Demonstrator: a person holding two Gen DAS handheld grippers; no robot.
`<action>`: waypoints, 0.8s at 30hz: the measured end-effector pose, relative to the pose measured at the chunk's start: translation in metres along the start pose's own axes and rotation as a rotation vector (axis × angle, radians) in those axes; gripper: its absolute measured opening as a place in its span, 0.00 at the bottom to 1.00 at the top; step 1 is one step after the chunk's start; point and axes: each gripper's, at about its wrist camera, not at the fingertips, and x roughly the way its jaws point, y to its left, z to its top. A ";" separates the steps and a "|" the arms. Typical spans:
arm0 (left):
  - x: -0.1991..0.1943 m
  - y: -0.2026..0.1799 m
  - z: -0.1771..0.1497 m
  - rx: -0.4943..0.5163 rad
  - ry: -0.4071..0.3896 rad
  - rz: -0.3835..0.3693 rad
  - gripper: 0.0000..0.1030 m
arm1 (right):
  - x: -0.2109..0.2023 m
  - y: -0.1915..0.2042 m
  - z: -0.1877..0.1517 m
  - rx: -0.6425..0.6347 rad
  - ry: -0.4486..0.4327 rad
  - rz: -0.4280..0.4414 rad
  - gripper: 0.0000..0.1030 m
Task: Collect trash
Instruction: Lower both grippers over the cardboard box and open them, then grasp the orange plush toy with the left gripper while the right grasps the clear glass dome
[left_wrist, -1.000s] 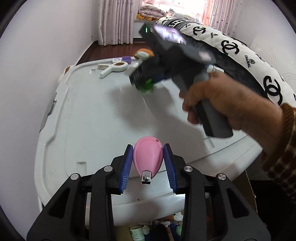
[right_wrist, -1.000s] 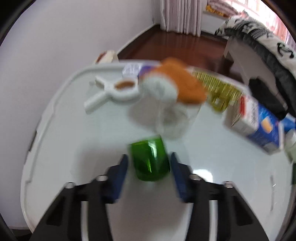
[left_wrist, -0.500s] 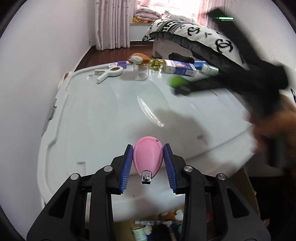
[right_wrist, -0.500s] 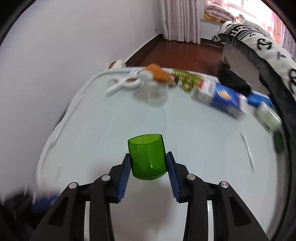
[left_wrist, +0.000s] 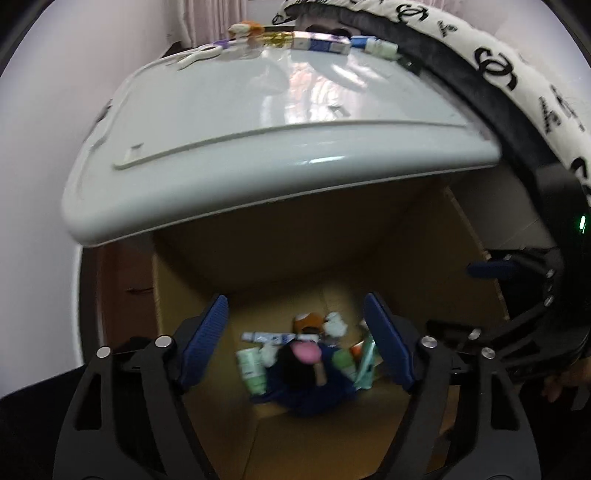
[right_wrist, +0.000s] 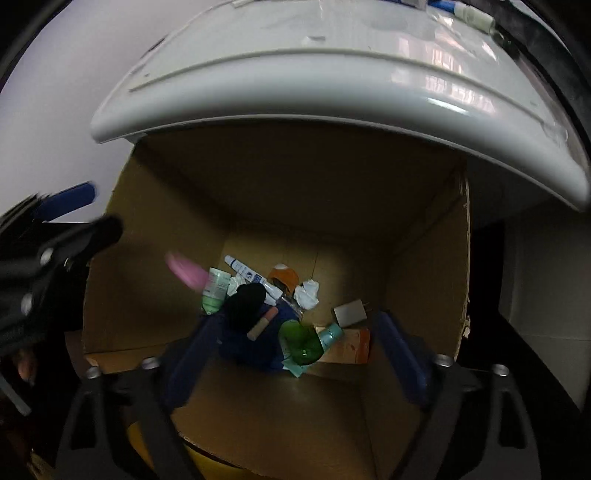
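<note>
Trash (right_wrist: 258, 310) lies heaped on the floor of a cardboard box (right_wrist: 424, 280) under the edge of the white bench (left_wrist: 258, 147). Both claws hang over the box, their jaws just spread wide with nothing between them. From the right claw (right_wrist: 291, 354), the green cup (right_wrist: 299, 341) lies at twelve o'clock; the pink thing (right_wrist: 186, 273) is blurred at ten o'clock. The left claw (left_wrist: 295, 347) points at the heap.
</note>
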 end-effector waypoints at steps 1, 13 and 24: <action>-0.003 0.001 0.002 0.001 -0.007 0.010 0.73 | -0.005 -0.002 0.003 0.012 -0.020 0.007 0.91; -0.048 0.020 0.131 0.031 -0.286 0.076 0.81 | -0.054 -0.017 0.027 0.102 -0.234 0.064 0.95; 0.054 0.082 0.347 -0.029 -0.316 0.094 0.86 | -0.061 -0.024 0.038 0.105 -0.250 0.062 0.95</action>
